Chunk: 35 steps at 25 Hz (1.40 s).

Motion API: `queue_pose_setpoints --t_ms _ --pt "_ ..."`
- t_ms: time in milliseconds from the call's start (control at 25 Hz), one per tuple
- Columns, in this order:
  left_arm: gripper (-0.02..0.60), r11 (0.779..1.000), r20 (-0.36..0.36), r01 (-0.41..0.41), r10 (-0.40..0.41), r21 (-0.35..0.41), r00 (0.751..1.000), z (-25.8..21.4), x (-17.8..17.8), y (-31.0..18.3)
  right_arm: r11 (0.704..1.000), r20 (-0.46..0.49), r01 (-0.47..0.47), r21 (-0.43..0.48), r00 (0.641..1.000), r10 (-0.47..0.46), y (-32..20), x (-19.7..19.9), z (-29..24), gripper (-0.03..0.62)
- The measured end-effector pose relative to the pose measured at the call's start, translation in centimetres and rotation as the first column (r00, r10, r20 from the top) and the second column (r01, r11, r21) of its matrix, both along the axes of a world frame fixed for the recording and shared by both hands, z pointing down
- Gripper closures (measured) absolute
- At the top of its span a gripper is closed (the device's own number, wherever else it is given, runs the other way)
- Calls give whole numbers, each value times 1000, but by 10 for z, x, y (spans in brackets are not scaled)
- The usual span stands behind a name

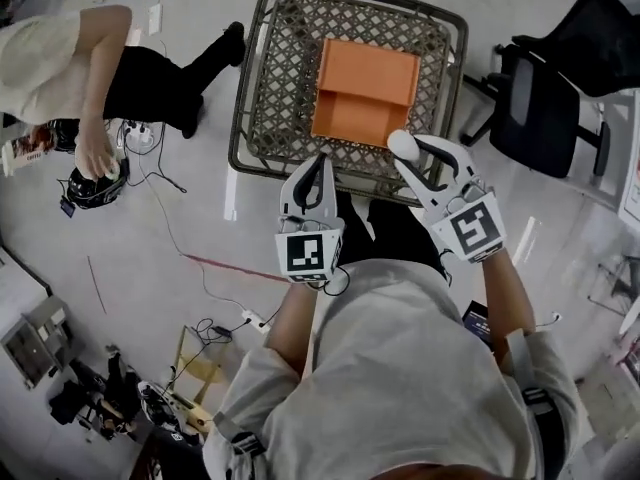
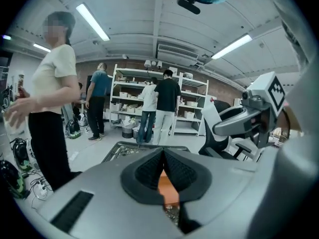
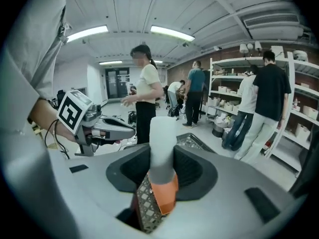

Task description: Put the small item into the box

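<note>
Small item (image 1: 403,145) clamped in my right gripper (image 1: 418,163), at box (image 1: 365,88) edge, not released yet; left gripper (image 1: 318,176) jaws together, empty.

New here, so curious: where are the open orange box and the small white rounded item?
open orange box (image 1: 366,72): head view, its upper panel.
small white rounded item (image 1: 403,146): head view, its rounded end.
</note>
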<state>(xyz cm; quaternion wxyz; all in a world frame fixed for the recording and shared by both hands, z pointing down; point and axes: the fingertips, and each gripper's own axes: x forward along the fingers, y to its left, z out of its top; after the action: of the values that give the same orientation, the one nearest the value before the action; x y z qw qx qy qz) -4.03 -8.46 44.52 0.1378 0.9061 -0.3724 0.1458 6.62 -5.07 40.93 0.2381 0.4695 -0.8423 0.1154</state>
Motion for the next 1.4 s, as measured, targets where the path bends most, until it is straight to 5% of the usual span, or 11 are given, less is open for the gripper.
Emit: queue_pose_setpoints --t_ms 440,1400 --pt "575 993 -41 -10 5 -118 999 67 -13 -17 970 -164 67 -234 981 -107 -24 -30 75 459" --pt "575 960 23 -27 35 -277 999 162 -38 -54 912 -122 61 -406 985 -120 -82 -56 203 459"
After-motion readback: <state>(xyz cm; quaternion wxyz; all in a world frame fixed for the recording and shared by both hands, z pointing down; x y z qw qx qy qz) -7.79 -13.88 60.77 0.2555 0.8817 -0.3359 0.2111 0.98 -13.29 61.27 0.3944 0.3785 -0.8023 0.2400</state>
